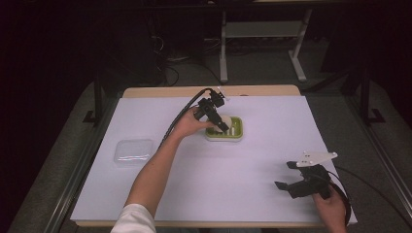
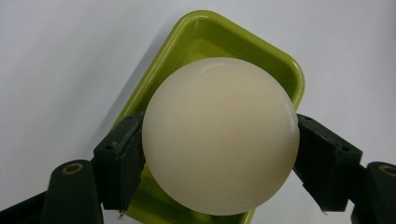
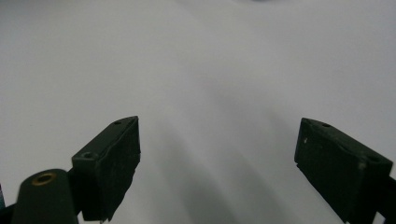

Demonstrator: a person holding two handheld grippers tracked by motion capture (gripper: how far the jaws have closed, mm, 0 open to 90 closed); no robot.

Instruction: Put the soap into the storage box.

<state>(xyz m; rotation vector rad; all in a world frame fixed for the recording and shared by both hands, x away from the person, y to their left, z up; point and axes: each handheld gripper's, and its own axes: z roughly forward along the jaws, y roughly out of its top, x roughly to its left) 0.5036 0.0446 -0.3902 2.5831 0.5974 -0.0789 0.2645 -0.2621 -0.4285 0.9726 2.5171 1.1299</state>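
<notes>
My left claw (image 2: pixel 219 154) is grasping the cream ball (image 2: pixel 220 135) just above the green tray (image 1: pixel 237 131), at 12 o'clock on the tabletop (image 1: pixel 218 170). My right claw (image 3: pixel 217 158) is released, at 4 o'clock.

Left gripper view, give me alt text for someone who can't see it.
A smooth cream-white ball is clamped between the left gripper's two black jaws, one pressing on each side of it. Directly behind the ball lies a lime-green rectangular plastic tray with rounded corners, resting on a plain white table surface.
</notes>
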